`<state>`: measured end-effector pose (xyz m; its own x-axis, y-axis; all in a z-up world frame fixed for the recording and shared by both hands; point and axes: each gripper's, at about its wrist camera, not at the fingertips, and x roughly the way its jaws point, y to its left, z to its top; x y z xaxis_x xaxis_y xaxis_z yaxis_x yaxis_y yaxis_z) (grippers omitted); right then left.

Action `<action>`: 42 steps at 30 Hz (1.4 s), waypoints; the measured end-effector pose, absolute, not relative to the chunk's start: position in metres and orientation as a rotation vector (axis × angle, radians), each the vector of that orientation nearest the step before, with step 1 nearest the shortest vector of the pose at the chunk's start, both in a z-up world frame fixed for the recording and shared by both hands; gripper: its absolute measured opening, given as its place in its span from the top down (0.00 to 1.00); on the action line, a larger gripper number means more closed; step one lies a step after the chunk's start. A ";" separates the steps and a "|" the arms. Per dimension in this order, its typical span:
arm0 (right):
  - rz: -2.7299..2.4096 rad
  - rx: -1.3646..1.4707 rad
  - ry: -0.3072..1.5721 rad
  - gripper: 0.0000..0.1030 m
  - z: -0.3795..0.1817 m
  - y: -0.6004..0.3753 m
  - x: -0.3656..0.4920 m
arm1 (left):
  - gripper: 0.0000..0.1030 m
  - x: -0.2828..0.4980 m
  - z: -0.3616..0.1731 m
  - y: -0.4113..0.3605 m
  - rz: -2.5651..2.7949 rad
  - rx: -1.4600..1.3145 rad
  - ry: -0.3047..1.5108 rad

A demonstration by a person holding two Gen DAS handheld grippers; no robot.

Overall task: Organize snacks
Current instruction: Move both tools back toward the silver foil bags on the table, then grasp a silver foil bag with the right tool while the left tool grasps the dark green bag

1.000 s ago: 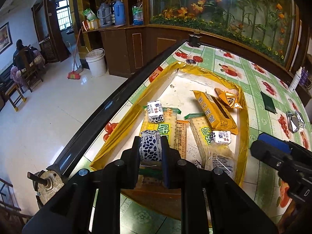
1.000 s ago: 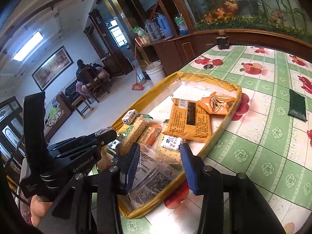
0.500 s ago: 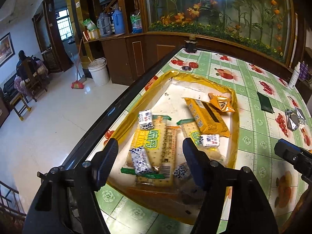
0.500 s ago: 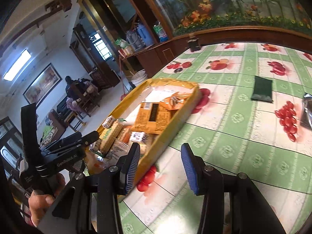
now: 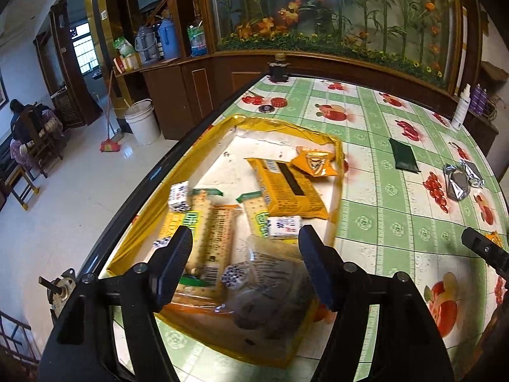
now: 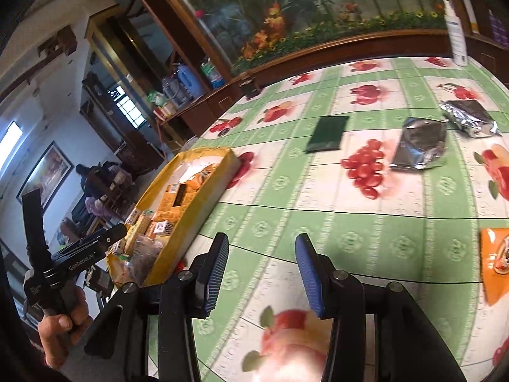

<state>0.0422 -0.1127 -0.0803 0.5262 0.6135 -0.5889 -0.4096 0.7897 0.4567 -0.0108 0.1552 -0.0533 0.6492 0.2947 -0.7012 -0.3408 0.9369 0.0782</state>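
The orange packet point(image 6: 496, 264) is cut off by the right edge of the right wrist view. The clear bag point(image 5: 270, 289) in the yellow tray point(image 5: 337, 187) is blurry, and its print is too small to read. The left gripper point(image 5: 245, 261) hides part of 1 small blue-and-white sweet point(image 5: 160, 242).

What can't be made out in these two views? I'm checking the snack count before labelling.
- Orange packet, right wrist view: cut off by the frame edge.
- Clear bag, left wrist view: blurred, partly behind the left gripper fingers; contents unreadable.
- Tray contents, right wrist view: too small and foreshortened to count.
- Silver pouches: labels not legible.
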 end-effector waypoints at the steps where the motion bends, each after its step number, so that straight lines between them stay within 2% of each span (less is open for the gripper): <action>1: 0.608 0.280 0.810 0.55 -0.081 -0.118 0.043 | 0.33 -0.009 -0.054 0.152 0.354 -0.061 0.790; 6: 0.561 0.279 0.809 0.52 -0.083 -0.134 0.050 | 0.33 0.006 -0.056 0.126 0.293 -0.052 0.811; 15: 0.340 0.245 0.798 0.31 -0.081 -0.177 0.092 | 0.33 0.047 -0.054 0.080 0.171 -0.061 0.841; 19: 0.234 0.282 0.813 0.26 -0.083 -0.198 0.120 | 0.33 0.074 -0.061 0.065 0.156 -0.059 0.865; 31: 0.101 0.192 0.872 0.20 -0.097 -0.173 0.178 | 0.33 0.165 -0.079 0.022 0.103 -0.036 0.915; 38: 0.009 0.064 0.937 0.20 -0.114 -0.163 0.206 | 0.33 0.210 -0.091 0.001 0.088 0.017 0.953; 39: 0.007 0.023 0.931 0.25 -0.115 -0.160 0.207 | 0.33 0.216 -0.092 0.000 0.091 0.017 0.959; 40: 0.024 -0.005 0.916 0.35 -0.115 -0.157 0.205 | 0.33 0.220 -0.094 -0.001 0.092 0.016 0.964; 42: 0.051 -0.023 0.906 0.41 -0.113 -0.157 0.200 | 0.33 0.230 -0.097 -0.005 0.093 0.022 0.976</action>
